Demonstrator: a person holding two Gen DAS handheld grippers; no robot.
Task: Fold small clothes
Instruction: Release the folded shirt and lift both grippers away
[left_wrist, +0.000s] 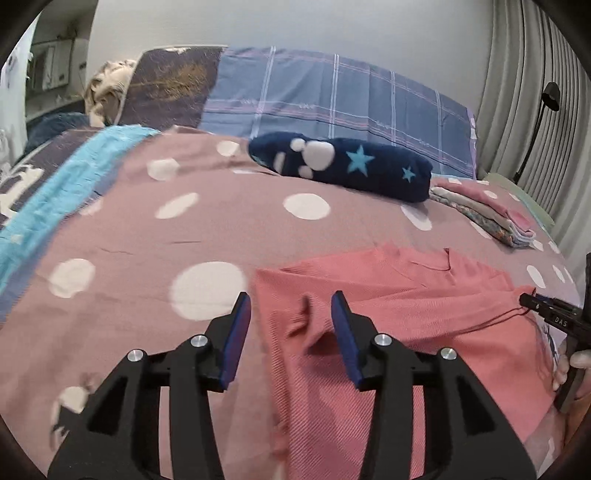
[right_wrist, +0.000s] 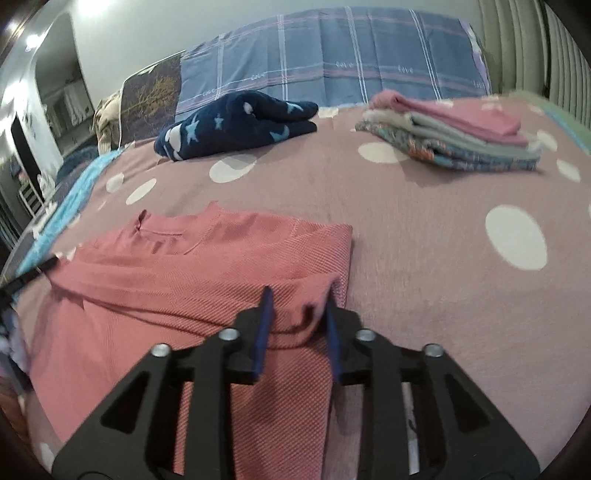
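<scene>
Now the coral-pink top (right_wrist: 192, 273) lies partly folded on the polka-dot bedspread (right_wrist: 424, 229), nearer than the dark blue star-patterned fleece (right_wrist: 240, 123) and the pile of folded clothes (right_wrist: 454, 136). Over the top's left edge, the left gripper (left_wrist: 291, 314) stands released, a raised wrinkle between its jaws, untouched. At the top's right edge, the right gripper (right_wrist: 297, 314) is also released, with a fabric fold loose between its jaws.
</scene>
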